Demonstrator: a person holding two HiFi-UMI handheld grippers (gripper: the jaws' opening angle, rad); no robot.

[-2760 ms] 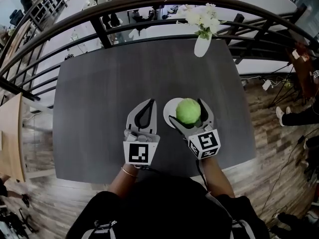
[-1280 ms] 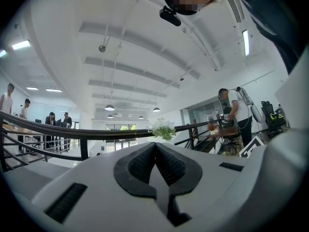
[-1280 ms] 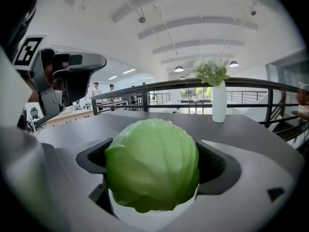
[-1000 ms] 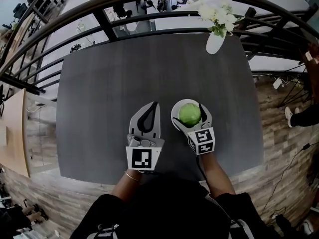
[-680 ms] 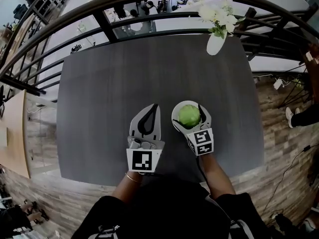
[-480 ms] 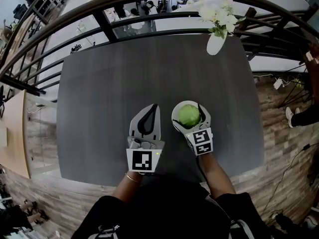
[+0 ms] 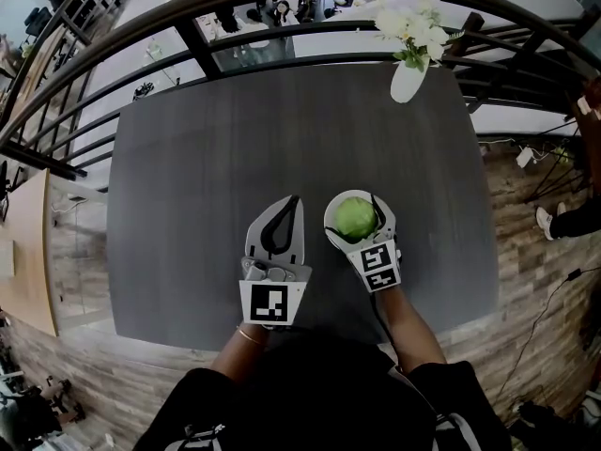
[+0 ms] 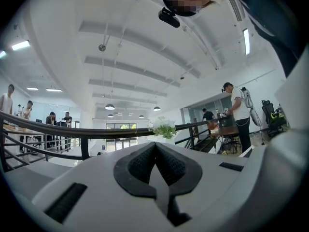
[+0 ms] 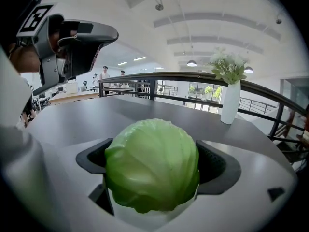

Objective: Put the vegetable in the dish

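The risk we see is in the release. The right gripper is clamped on the cabbage, its dark pads pressed into either side, and it holds it right over the white dish on the near part of the bench. In the right gripper view the bottom of the cabbage sits low inside the dish, though we cannot tell whether it already rests there or hangs just above. If it hangs, letting go would drop a round thing onto what looks like a shallow dish, and we judge it could roll over the rim and onto the bench. If the jaws part unevenly, one pad could drag the cabbage sideways. A jaw that catches the rim could also shove or tip the dish. The left gripper lies just beside the dish with its jaws closed together on nothing, so a careless twitch there could knock the dish too. The vase stands well apart at the far edge and seems out of harm's way. The cabbage itself is a pale green ball, smooth and tightly wrapped, with faint veins running over its leaves. It is wide enough to fill the gap between the jaws, and nothing flat shows on it to steady it.
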